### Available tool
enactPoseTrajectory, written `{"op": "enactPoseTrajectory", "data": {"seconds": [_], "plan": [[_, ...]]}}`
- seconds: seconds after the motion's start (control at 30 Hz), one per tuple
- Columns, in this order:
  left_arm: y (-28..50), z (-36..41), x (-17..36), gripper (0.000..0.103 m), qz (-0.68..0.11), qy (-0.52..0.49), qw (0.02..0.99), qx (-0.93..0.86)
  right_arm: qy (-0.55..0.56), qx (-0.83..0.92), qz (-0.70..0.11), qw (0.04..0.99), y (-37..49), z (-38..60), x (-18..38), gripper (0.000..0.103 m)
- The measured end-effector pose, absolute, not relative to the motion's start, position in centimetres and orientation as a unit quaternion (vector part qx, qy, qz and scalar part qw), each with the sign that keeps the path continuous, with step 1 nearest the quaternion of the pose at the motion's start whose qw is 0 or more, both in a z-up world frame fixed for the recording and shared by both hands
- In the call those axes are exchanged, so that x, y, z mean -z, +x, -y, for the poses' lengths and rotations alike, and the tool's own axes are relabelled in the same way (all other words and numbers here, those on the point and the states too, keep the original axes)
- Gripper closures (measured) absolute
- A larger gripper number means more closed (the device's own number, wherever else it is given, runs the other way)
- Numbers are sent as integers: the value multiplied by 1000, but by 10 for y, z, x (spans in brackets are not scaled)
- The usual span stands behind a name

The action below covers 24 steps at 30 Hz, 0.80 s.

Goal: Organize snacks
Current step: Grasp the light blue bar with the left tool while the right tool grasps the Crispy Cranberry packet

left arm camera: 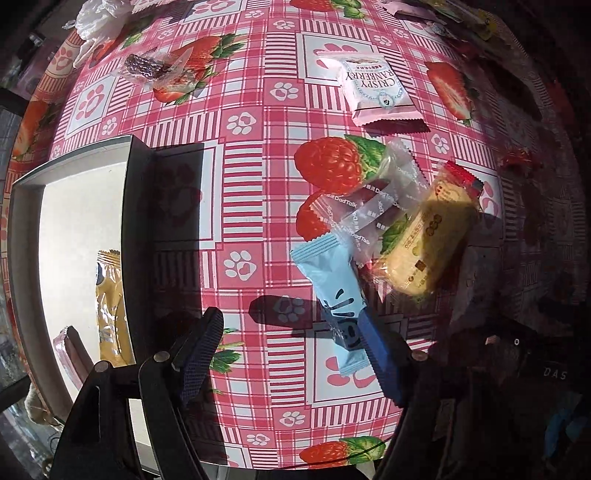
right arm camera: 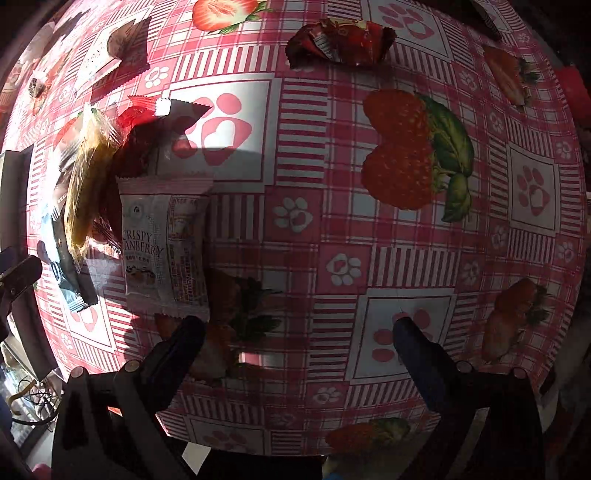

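My left gripper [left arm camera: 291,332] is open above the tablecloth; its right finger overlaps a light blue snack packet [left arm camera: 332,295]. Beyond lie a clear DadTalk wrapper [left arm camera: 373,210], a yellow biscuit packet [left arm camera: 428,240] and a pink Crispy Cranberry packet [left arm camera: 376,88]. A white box [left arm camera: 74,221] at the left holds a yellow packet [left arm camera: 110,310] and a pink one [left arm camera: 70,350]. My right gripper [right arm camera: 295,332] is open and empty; a Crispy Cranberry packet [right arm camera: 166,247] lies just beyond its left finger, next to a yellow packet [right arm camera: 88,192] and a red wrapper [right arm camera: 340,40] farther off.
A strawberry-and-paw tablecloth [left arm camera: 258,184] covers the round table. A dark candy in a clear wrapper [left arm camera: 147,66] and a crumpled white bag [left arm camera: 96,26] lie at the far left. The table edge runs just below both grippers. Dark clutter sits along the right edge.
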<state>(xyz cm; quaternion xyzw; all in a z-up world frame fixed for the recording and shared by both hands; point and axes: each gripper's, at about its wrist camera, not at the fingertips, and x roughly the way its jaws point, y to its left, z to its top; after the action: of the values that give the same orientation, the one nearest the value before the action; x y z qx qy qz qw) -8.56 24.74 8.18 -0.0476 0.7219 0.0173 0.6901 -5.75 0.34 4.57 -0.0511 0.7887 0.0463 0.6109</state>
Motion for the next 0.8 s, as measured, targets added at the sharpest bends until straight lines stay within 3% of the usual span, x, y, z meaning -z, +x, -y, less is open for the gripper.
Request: {"op": "enactPoseTrajectory", "data": {"seconds": [0.23, 0.5, 0.73, 0.8], "plan": [[-84, -238, -72, 25, -721, -54, 689, -46, 19, -65, -786, 615, -38, -14, -48, 0], [-96, -229, -68, 24, -724, -48, 685, -61, -48, -54, -785, 615, -4, -77, -34, 0], [-92, -222, -55, 23, -718, -37, 692, -60, -45, -58, -786, 614, -1, -79, -36, 0], [-86, -222, -57, 33, -717, -34, 694, -48, -47, -61, -787, 612, -10, -71, -33, 0]]}}
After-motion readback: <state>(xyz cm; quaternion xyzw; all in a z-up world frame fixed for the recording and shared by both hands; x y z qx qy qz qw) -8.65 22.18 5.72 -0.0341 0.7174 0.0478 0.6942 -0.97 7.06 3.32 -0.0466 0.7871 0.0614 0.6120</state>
